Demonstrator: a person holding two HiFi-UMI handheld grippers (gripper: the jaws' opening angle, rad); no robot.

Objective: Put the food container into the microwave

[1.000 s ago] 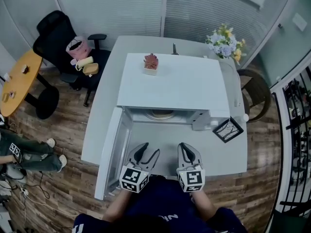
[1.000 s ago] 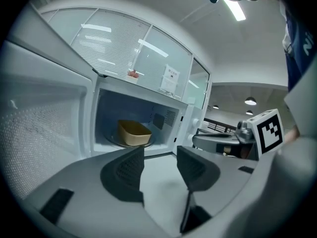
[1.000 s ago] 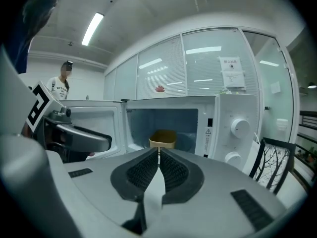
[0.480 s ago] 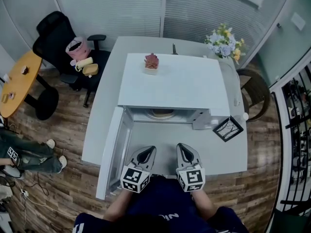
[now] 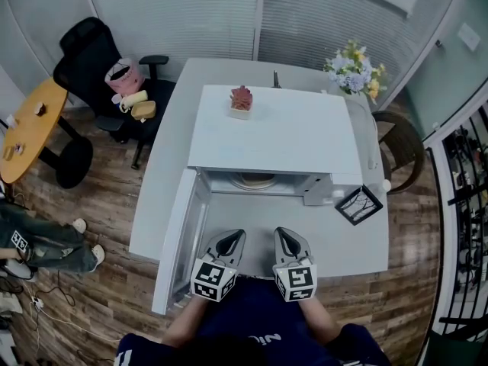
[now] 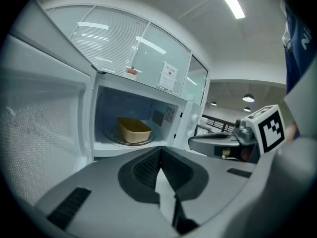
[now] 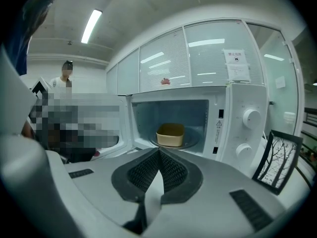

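Note:
A tan food container [image 6: 132, 130] [image 7: 170, 135] sits on the glass turntable inside the white microwave [image 5: 274, 132]; in the head view only a sliver [image 5: 255, 180] shows under the roof. The microwave door [image 5: 179, 239] stands swung open to the left. My left gripper [image 5: 231, 239] and right gripper [image 5: 286, 239] rest side by side on the table in front of the opening, well short of the container. Both are shut with nothing between the jaws, seen too in the left gripper view [image 6: 160, 155] and the right gripper view [image 7: 159, 156].
A small red flower pot [image 5: 241, 101] stands on the microwave top. A black-framed picture [image 5: 357, 203] leans at the microwave's right, a flower bouquet [image 5: 353, 69] at the back right of the grey table [image 5: 343, 246]. A black chair [image 5: 95, 59] and a seated person's legs [image 5: 42, 242] are at left.
The left gripper closed from open a second ago. Both grippers stayed at the table's front edge; the right one shifted slightly left.

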